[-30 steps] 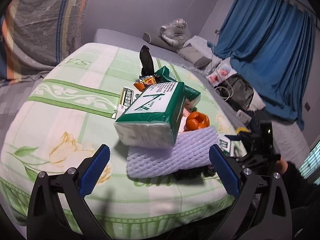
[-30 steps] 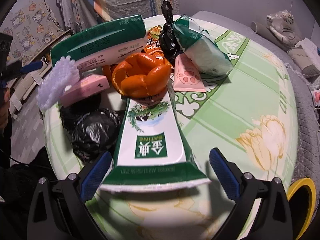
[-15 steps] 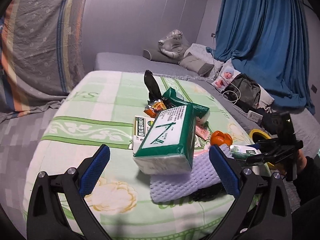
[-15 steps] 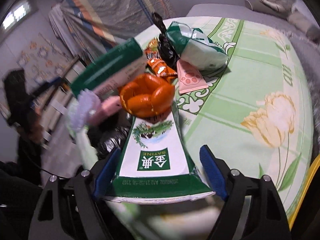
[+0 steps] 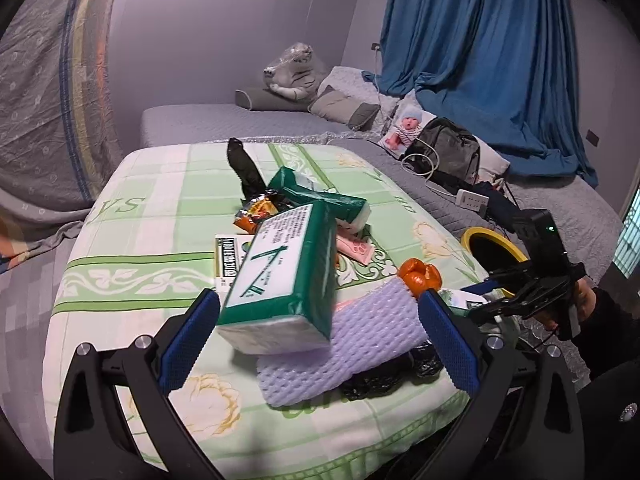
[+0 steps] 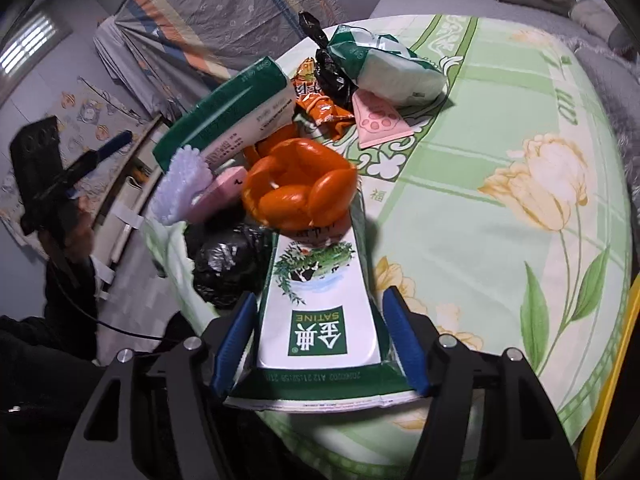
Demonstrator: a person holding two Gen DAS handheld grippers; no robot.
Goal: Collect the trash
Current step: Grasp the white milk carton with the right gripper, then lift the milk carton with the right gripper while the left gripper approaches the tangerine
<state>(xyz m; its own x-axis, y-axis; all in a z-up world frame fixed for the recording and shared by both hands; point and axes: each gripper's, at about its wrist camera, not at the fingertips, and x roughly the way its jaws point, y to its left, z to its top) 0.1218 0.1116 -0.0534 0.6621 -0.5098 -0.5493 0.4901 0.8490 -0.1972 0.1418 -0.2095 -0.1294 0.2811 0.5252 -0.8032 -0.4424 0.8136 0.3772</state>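
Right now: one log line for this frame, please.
task: collect trash | right gripper: closing around milk carton, orange peel on it | left gripper: open, empty, before tissue pack

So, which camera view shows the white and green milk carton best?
The right wrist view: the milk carton lies lengthwise between the closing fingers, label readable, orange peel on its far end. The left wrist view shows only its small end behind a blue finger.

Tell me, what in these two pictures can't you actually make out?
- Yellow-rimmed bin: its inside is dark in the left wrist view, and the right wrist view cuts it off at the edge.
- Milk carton: the orange peel covers its far end, and whether the closing right gripper touches it yet.
- Black bag: mostly hidden under the foam sheet.
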